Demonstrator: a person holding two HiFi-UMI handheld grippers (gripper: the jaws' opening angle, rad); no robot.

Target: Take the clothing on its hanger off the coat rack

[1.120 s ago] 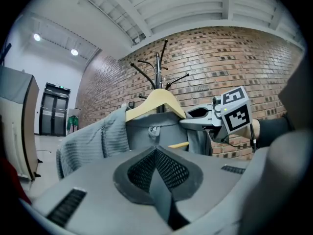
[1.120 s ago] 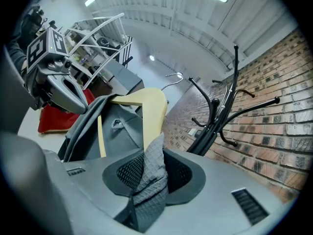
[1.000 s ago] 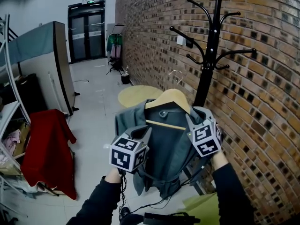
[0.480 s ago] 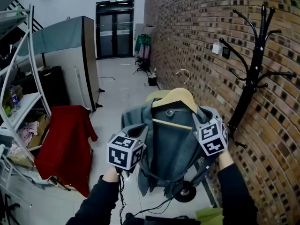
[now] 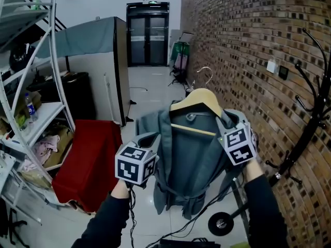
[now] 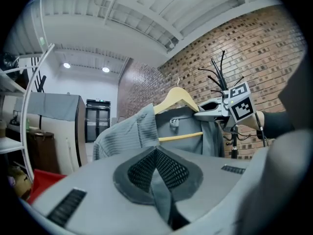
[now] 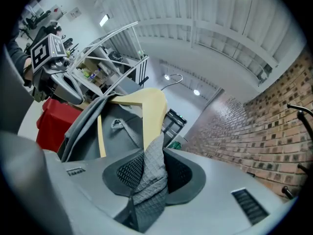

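Note:
A grey garment (image 5: 186,154) hangs on a wooden hanger (image 5: 199,98) whose metal hook (image 5: 205,74) is free in the air. The black coat rack (image 5: 310,118) stands apart at the right edge, by the brick wall. My left gripper (image 5: 153,141) is shut on the garment's left shoulder. In the left gripper view grey fabric (image 6: 157,180) is pinched between the jaws. My right gripper (image 5: 223,129) is shut on the right shoulder, and a fold of quilted fabric (image 7: 149,177) is pressed between its pads. Together the two grippers hold the garment up level.
A red cloth (image 5: 88,164) drapes over something low at the left. A metal shelf (image 5: 31,102) with clutter stands beyond it. A tall cabinet (image 5: 103,71) and dark double doors (image 5: 149,35) are at the back. The rack's foot (image 5: 221,223) and cables lie on the floor.
Both grippers have carried the garment and hanger leftward, away from the coat rack. The rack has slid from the view's centre-right to its right edge.

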